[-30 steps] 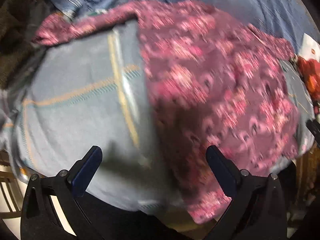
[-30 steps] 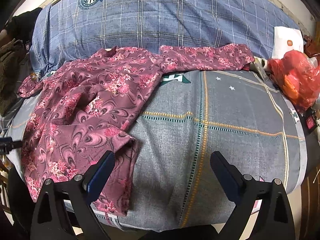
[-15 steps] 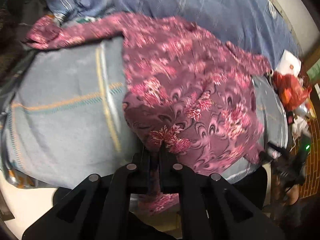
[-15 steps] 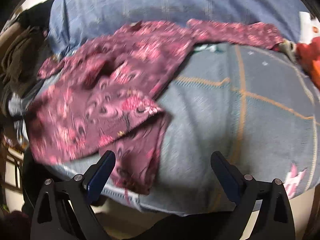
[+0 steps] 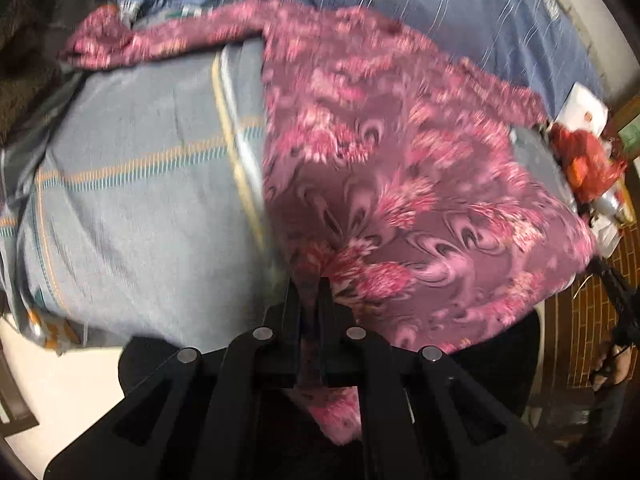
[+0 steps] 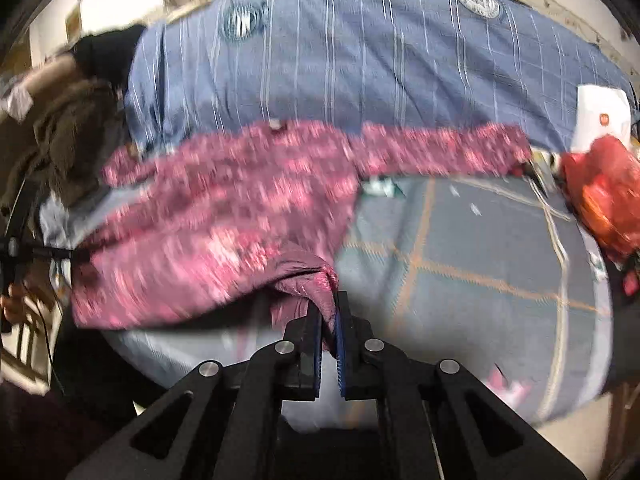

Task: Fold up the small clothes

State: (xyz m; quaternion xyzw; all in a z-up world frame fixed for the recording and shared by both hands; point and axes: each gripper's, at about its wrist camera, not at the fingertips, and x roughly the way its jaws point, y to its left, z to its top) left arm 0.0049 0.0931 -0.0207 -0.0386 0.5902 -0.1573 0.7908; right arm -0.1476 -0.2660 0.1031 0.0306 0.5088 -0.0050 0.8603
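From your left wrist camera, the left gripper has its jaws clamped tight on the near hem of the floral garment, a pinch of cloth bunched between them and a flap hanging below. The garment lies spread over the right part of the grey checked bedsheet, one sleeve reaching off to the far left, with the blue striped quilt behind it. A red plastic bag sits at the bed's right edge. From your right wrist camera, the right gripper has just closed — its blue-padded jaws now hold a gathered fold of the floral garment, lifted off the bedsheet. The rest of the cloth trails left, blurred.
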